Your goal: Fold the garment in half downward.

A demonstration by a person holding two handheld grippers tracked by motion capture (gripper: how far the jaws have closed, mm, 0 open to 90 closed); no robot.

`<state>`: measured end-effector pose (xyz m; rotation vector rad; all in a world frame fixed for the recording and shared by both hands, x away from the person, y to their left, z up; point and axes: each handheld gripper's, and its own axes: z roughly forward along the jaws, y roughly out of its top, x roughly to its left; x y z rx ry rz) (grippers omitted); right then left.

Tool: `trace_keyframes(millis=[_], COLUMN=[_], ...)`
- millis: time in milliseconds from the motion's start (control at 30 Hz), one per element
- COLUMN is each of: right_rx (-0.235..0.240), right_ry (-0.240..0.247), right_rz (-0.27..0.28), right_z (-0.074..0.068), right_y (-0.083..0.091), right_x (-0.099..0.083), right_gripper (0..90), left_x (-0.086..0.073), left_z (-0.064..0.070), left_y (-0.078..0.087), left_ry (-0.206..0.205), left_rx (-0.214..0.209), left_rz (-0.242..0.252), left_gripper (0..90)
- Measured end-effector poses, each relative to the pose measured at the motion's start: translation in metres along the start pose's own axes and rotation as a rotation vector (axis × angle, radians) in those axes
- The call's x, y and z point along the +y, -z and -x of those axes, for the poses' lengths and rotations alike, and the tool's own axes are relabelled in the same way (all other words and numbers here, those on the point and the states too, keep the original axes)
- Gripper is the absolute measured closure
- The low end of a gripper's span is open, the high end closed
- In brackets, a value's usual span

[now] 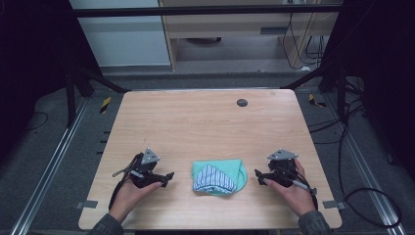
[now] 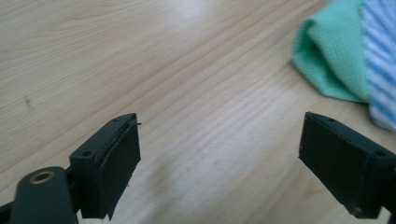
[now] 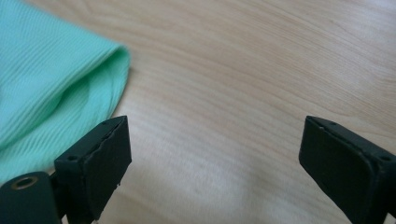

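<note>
A folded cloth [image 1: 219, 176], mint green with a blue-and-white striped part on top, lies near the front middle of the wooden table [image 1: 205, 122]. My left gripper [image 1: 168, 177] rests a short way to its left, open, jaws pointing at the cloth. In the left gripper view the cloth [image 2: 341, 56] lies at the upper right, beyond the jaws. My right gripper [image 1: 258, 177] sits just right of the cloth, open and empty. In the right gripper view the green cloth [image 3: 51, 88] lies at the left, close to the left jaw.
A small dark round grommet [image 1: 242, 102] is set in the table near its far edge. Dark frame bars and cables [image 1: 342, 127] surround the table. Light wood furniture [image 1: 230, 24] stands beyond it.
</note>
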<state>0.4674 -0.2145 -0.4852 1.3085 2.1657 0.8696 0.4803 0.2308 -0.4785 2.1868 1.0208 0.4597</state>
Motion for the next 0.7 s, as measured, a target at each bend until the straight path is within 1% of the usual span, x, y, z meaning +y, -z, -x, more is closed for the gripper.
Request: trace_keyframes(millis=[67, 100, 133, 167, 200, 233, 267, 300, 333, 367, 433, 467, 500, 533, 633, 700], right_rx=[-0.005, -0.025, -0.028, -0.028, -0.045, -0.045, -0.064, -0.078, -0.086, -0.085, -0.093, -0.106, -0.106, -0.116, -0.12, -0.133], right_ry=[-0.041, -0.077, -0.096, -0.096, -0.108, -0.108, -0.126, -0.133, -0.149, -0.166, -0.171, -0.181, -0.181, -0.196, -0.202, -0.213], right_rz=[0.011, 0.016, 0.014, 0.014, 0.01, 0.01, 0.0, -0.008, -0.012, -0.007, -0.001, 0.008, 0.008, -0.002, -0.002, -0.003], right_z=[0.004, 0.007, 0.009, 0.009, 0.011, 0.011, 0.012, 0.012, 0.012, 0.013, 0.013, 0.013, 0.013, 0.012, 0.012, 0.011], right_y=[-0.007, -0.015, -0.018, -0.018, -0.025, -0.025, -0.031, -0.034, -0.037, -0.039, -0.04, -0.042, -0.042, -0.043, -0.043, -0.044], right_x=[0.002, 0.003, 0.003, 0.003, 0.003, 0.003, 0.003, 0.002, 0.002, 0.002, 0.002, 0.002, 0.002, 0.003, 0.003, 0.003], right_gripper=[8.8, 8.8, 8.8, 8.8, 8.7, 8.7, 8.5, 8.4, 6.2, 4.5, 3.3, 1.5, 1.5, 0.2, 0.1, 0.1], left_x=[-0.002, -0.003, -0.004, -0.005, -0.006, -0.006, -0.007, -0.007, -0.008, -0.008, -0.009, -0.011, -0.011, -0.011, -0.011, -0.011], left_z=[-0.007, -0.01, -0.013, -0.015, -0.019, -0.019, -0.02, -0.022, -0.023, -0.023, -0.023, -0.023, -0.023, -0.023, -0.024, -0.025], left_y=[-0.005, -0.008, -0.011, -0.013, -0.018, -0.018, -0.021, -0.023, -0.027, -0.028, -0.03, -0.032, -0.032, -0.032, -0.032, -0.032], left_ry=[0.03, 0.044, 0.045, 0.06, 0.065, 0.065, 0.067, 0.078, 0.092, 0.09, 0.092, 0.099, 0.099, 0.098, 0.096, 0.094], left_rx=[0.012, 0.024, 0.034, 0.038, 0.052, 0.052, 0.059, 0.059, 0.067, 0.077, 0.079, 0.084, 0.084, 0.085, 0.078, 0.076], left_rz=[-0.005, -0.006, -0.01, -0.007, -0.015, -0.015, -0.019, -0.019, -0.016, -0.012, -0.003, 0.023, 0.023, 0.023, 0.022, 0.021], left_gripper=[9.0, 7.7, 7.6, 7.6, 7.1, 6.7, 6.8, 6.7, 6.7, 6.7, 5.8, 3.8, 3.7, 3.6, 3.1, 2.4])
